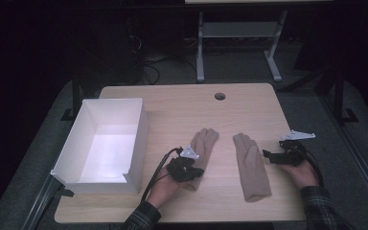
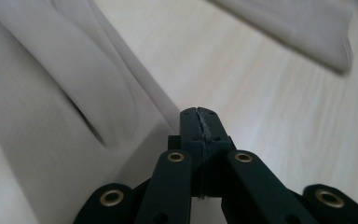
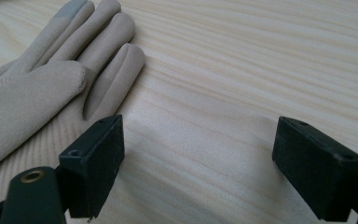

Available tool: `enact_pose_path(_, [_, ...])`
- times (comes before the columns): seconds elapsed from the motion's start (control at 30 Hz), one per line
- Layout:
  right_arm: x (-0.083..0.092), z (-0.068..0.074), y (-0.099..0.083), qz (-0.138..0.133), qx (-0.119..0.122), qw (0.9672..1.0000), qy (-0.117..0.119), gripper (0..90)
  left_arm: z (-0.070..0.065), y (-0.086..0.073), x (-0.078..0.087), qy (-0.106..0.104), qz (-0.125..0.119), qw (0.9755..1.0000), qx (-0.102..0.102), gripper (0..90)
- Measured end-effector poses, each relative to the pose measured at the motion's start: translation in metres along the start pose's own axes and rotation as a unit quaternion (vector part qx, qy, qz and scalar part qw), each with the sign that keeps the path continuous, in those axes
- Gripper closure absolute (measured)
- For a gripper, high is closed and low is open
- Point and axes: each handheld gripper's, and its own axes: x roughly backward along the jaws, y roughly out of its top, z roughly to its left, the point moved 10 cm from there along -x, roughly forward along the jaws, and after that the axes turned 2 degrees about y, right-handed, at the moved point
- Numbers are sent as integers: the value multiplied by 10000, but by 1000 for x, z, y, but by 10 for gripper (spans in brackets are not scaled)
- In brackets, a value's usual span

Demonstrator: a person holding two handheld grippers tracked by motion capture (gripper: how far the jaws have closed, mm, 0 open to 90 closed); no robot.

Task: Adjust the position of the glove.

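Two beige gloves lie flat on the wooden table. The left glove [image 1: 206, 143] has its cuff under my left gripper [image 1: 191, 171]. In the left gripper view my left gripper [image 2: 199, 122] has its jaws pressed together, with a thin edge of the left glove [image 2: 51, 93] pinched between them and the cloth rising in a fold to the tips. The right glove [image 1: 251, 165] lies just left of my right gripper [image 1: 267, 156]. In the right gripper view my right gripper [image 3: 198, 158] stands open over bare wood, with the right glove [image 3: 42, 88] off to its left, fingers spread.
An open white box [image 1: 139, 143] stands at the table's left, close to the left hand. A round cable hole [image 1: 219, 96] sits near the far edge. The other glove [image 2: 298, 23] shows blurred in the left gripper view. A desk frame [image 1: 200, 43] stands on the floor behind.
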Motion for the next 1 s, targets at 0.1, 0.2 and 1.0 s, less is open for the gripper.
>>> enact_pose_path(0.1, [0,0,0,2,-1,10000,-1,162,1,-7,2,44,-12,9999,148,897])
enact_pose_path(0.2, [0,0,0,1,1,10000,-1,162,9,-12,8,236,75,9996,101,898])
enact_pose_path(1.0, [0,1,0,-6,-9,10000,4,162,69,15,37,1379,-327,9892,373,755])
